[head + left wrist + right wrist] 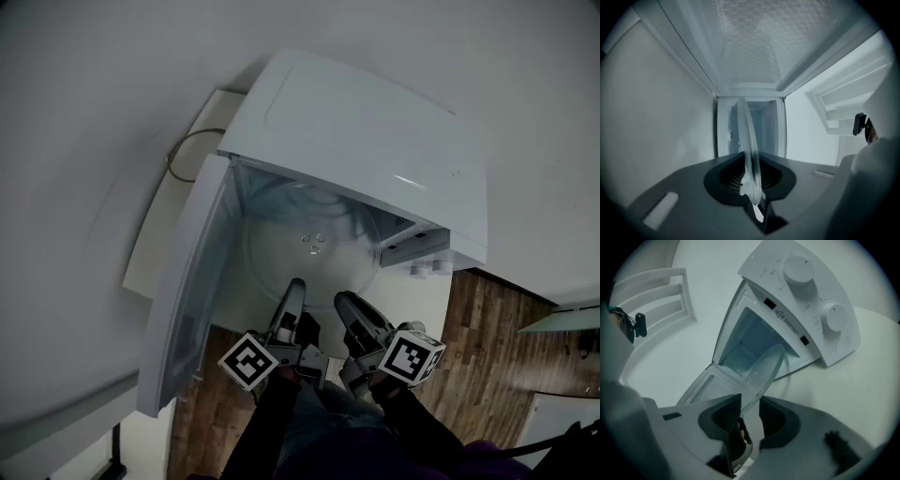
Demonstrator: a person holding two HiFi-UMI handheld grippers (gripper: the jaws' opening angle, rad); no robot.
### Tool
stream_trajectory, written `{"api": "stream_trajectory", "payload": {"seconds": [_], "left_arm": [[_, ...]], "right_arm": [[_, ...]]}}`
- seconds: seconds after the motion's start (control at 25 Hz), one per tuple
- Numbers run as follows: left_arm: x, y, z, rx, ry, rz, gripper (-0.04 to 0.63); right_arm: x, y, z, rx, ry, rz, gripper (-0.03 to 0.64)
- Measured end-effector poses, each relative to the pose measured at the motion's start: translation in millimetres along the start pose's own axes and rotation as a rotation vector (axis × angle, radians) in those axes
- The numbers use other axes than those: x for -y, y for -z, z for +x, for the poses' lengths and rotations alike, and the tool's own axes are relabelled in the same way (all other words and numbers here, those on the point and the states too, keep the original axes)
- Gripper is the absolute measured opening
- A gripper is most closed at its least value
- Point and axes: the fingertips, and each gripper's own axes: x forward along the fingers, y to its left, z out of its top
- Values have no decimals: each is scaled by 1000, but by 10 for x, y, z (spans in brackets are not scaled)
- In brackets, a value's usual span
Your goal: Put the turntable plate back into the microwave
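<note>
The clear glass turntable plate [314, 239] lies flat at the mouth of the white microwave [366, 131], partly inside the cavity. My left gripper [295, 291] is shut on the plate's near rim. In the left gripper view the plate [746, 136] stands edge-on, pinched in that gripper [749, 176]. My right gripper [349, 305] is at the rim just to the right. In the right gripper view the plate [761, 373] runs between that gripper's [750, 411] jaws against the left pad, with a gap to the right pad.
The microwave door [187, 281] hangs open to the left, close beside my left gripper. Two control knobs [799, 269] sit on the right-hand panel. A power cord [183, 150] loops behind on the white counter [178, 216]. Wooden floor [497, 328] lies below right.
</note>
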Motion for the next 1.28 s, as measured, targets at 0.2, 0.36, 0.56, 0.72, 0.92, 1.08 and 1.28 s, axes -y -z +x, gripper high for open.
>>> {"api": "stream_trajectory", "payload": {"seconds": [0.2, 0.36, 0.56, 0.72, 0.92, 1.08, 1.28], "left_arm": [[-127, -199, 198, -30, 10, 52, 48], [-223, -196, 307, -35, -16, 46, 51], [-340, -248, 410, -48, -18, 73, 51], [-384, -287, 480, -22, -34, 36, 49], [-374, -318, 627, -18, -27, 25, 51], [-338, -364, 767, -32, -15, 42, 51], [-355, -391, 1043, -44, -23, 37, 50]], "right_arm": [[16, -94, 285, 44, -10, -41, 123], [184, -94, 346, 44, 25, -22, 124], [258, -152, 449, 69, 24, -39, 124], [304, -227, 508, 79, 30, -48, 124], [348, -354, 566, 102, 42, -59, 124], [371, -468, 627, 123, 40, -63, 124], [478, -682, 740, 150, 49, -52, 126]]}}
